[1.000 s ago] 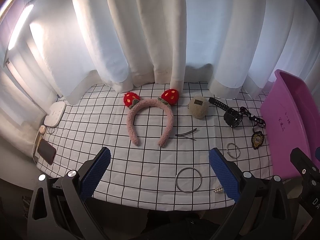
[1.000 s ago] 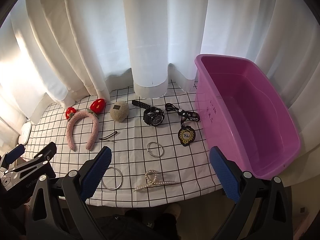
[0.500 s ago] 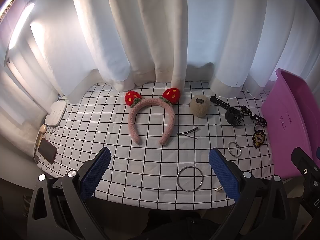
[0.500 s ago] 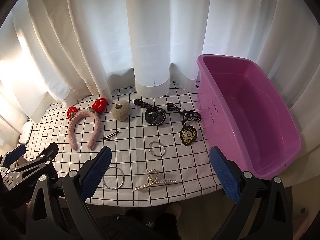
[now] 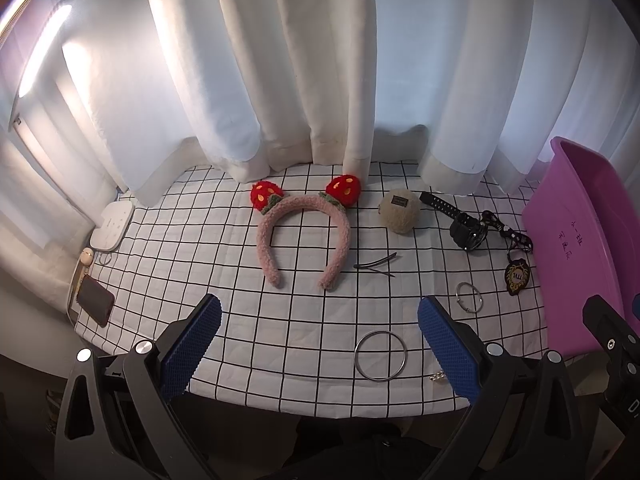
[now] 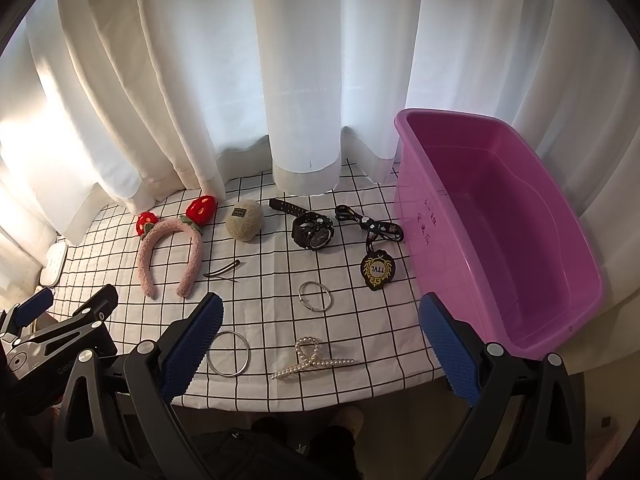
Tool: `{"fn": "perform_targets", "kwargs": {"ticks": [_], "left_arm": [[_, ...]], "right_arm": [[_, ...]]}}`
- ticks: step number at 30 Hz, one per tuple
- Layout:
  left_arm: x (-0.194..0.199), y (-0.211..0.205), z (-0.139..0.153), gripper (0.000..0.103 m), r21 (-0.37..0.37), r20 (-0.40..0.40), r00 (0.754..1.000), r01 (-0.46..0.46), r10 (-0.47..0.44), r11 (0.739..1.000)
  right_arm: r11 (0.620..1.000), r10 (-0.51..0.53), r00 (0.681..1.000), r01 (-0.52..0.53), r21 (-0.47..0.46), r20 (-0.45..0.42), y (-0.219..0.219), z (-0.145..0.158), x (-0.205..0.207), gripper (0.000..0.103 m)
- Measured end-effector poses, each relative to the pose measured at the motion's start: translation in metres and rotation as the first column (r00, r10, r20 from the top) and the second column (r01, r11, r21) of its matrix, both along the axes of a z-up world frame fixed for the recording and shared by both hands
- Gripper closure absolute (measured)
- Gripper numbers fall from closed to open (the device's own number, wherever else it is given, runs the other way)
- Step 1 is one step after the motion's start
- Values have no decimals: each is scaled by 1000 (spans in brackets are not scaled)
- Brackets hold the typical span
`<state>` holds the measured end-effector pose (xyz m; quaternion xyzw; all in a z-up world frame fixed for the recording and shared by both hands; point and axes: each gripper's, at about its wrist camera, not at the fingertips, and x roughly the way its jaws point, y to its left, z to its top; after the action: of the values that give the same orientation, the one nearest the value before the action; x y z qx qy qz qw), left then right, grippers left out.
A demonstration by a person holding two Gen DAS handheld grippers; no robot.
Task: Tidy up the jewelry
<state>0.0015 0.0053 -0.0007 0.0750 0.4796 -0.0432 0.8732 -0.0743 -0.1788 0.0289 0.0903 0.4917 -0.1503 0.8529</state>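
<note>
On the checked cloth lie a pink strawberry headband [image 5: 304,236] [image 6: 170,252], a beige fuzzy ball [image 5: 400,213] [image 6: 244,220], a black hair clip [image 5: 375,265] [image 6: 222,270], a black watch [image 5: 464,228] [image 6: 312,230], a black lanyard with a badge [image 5: 516,276] [image 6: 377,270], a small ring bangle [image 5: 469,297] [image 6: 316,296], a large silver bangle [image 5: 381,355] [image 6: 229,354] and a pearl claw clip [image 6: 312,360]. The purple bin [image 6: 500,220] [image 5: 592,240] stands at the right. My left gripper [image 5: 319,346] and right gripper [image 6: 320,346] are open and empty over the table's front edge.
White curtains hang behind the table. At the far left edge lie a white remote-like pad [image 5: 112,226], a dark phone [image 5: 95,302] and a small round item [image 5: 87,257]. The left gripper's body [image 6: 60,332] shows at the lower left of the right wrist view.
Both views have pulled back and drifted slightly; objects sit a little lower in the frames. Nothing on the table moved and both grippers stay open.
</note>
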Motion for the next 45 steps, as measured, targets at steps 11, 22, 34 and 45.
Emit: {"fn": "perform_targets", "kwargs": {"ticks": [11, 22, 34, 45], "left_arm": [[-1, 5, 1, 6, -3, -2, 1000, -7, 7, 1000], [2, 11, -7, 6, -2, -28, 999, -20, 19, 1000], [14, 34, -54, 6, -17, -146, 987, -72, 69, 997], [37, 78, -133, 6, -59, -251, 961, -138, 119, 989]], "right_arm": [[1000, 9, 1000, -9, 5, -2, 4, 0, 0, 9], [999, 33, 999, -32, 15, -32, 8, -7, 4, 9], [997, 7, 992, 3, 73, -125, -6, -52, 3, 9], [992, -7, 958, 43, 122, -288, -20, -142, 3, 9]]}}
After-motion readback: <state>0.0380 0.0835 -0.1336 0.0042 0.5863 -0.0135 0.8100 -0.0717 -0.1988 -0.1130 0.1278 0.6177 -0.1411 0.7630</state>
